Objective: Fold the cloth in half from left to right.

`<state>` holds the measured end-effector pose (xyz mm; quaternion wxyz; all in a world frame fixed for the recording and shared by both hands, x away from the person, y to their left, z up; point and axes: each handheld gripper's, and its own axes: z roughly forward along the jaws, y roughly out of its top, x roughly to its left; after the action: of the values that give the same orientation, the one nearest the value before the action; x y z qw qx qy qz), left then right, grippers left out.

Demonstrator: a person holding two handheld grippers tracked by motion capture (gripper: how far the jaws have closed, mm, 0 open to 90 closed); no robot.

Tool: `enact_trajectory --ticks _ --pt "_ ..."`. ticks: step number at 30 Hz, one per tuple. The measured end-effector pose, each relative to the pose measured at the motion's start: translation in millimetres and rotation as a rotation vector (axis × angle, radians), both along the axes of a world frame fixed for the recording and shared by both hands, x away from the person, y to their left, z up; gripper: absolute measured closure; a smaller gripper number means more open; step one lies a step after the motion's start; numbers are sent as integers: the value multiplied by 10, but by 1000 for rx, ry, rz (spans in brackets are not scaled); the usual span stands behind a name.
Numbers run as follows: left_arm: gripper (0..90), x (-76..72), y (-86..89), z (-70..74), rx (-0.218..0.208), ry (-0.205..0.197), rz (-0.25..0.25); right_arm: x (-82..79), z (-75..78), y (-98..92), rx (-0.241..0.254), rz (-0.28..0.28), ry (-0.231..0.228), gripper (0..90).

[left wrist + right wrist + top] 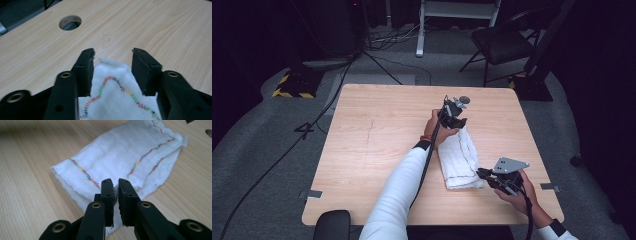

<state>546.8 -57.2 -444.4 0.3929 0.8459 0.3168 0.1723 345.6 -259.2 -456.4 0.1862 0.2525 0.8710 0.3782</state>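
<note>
Right gripper [486,175] pinches the near corner of the folded white cloth [458,159], anchoring it on the table [372,145] right of centre. Left gripper [113,65] hangs released over the far corner, apparently just setting the fold.

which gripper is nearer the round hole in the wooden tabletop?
Left. The left gripper sits at the far end of the folded white cloth, close to the hole. The right gripper is at the cloth's near end.

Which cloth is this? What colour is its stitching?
Multicoloured zigzag stitching on white cloth; clearest in the right gripper view.
</note>
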Motion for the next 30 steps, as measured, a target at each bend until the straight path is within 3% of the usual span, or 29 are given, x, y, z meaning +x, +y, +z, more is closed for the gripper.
enact_trajectory --ticks 5,11,16,18,20,22,24,26,30 --pt "393 -182 115 139 9 -33 -28 0 -9 25 -12 -2 10 774" --pt "296 -595 378 201 50 -48 -116 19 -25 1 -33 -10 27 755" --pt "251 -951 567 88 69 -36 -161 101 -49 -36 -45 -66 33 612" --pt "249 -1069 587 24 67 -9 -174 154 -70 -65 -50 -89 43 585" --pt "257 -1192 587 -44 71 13 -216 220 -108 -120 -25 -82 56 557" --pt "280 -1301 564 -120 106 7 -256 266 -140 -155 -5 -82 73 531" --pt "278 -1348 541 -205 142 16 -269 323 -176 -175 -13 -95 78 513" --pt "277 -1336 535 -293 145 49 -276 393 -213 -190 -19 -121 81 499" --pt "283 -1291 509 -420 163 68 -292 544 -259 -192 7 -127 97 460"
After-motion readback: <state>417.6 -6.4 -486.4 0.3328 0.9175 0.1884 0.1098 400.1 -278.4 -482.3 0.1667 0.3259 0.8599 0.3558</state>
